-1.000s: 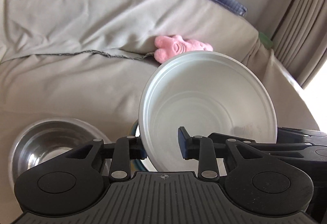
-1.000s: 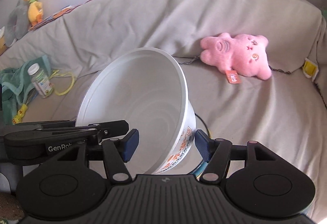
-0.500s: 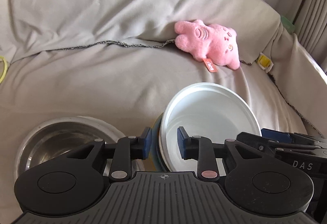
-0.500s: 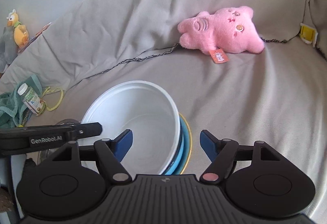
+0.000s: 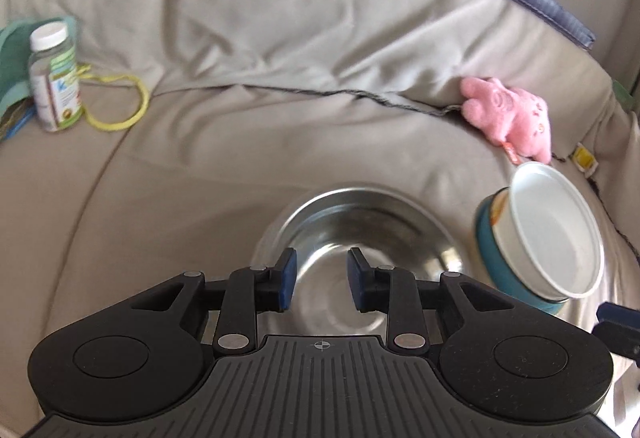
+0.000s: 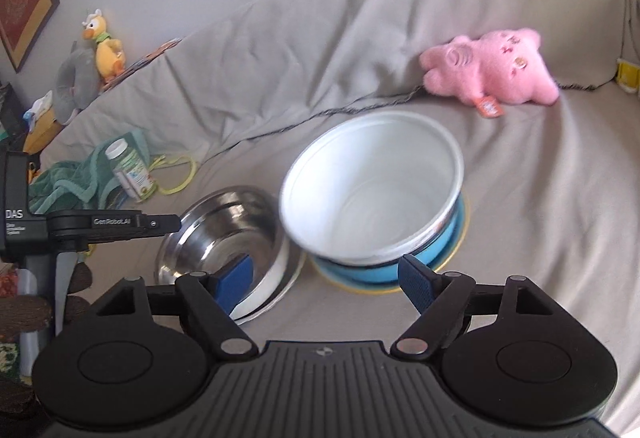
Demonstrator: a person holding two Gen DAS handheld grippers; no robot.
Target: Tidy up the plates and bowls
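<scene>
**White bowl set on the stack, both grippers now free**

The white bowl (image 6: 372, 190) sits on top of a blue bowl (image 6: 440, 242), and under these a yellow-rimmed plate (image 6: 460, 250) shows only as a thin edge. The stack stands on the grey sofa cover (image 6: 520, 218). I think the order is chosen on purpose: the flattest piece at the bottom, the deeper ones above, so the pile can stay steady on such a soft seat. The white bowl leans a little toward the left of the right wrist view; whether it is fully seated in the blue one I cannot tell.

The right gripper (image 6: 324, 278) is just in front of the stack. Its jaws have just been opening and now stand wide apart with nothing between them, so the pads do not touch the bowl. This looks like a release.

The left gripper (image 5: 318, 284) hangs over the steel bowl (image 5: 360, 238), which lies just beside the stack, to its left. Its jaws are only narrowly open and hold nothing; the bowl's inside shows through the gap. Probably this bowl is the next one to be gathered, and a narrow opening suits a thin metal rim.

A pink plush toy (image 6: 492, 70) lies near the seat's back, and a small bottle (image 6: 128, 170) on a green cloth (image 6: 68, 182) is well apart, so they should not disturb the work.
</scene>
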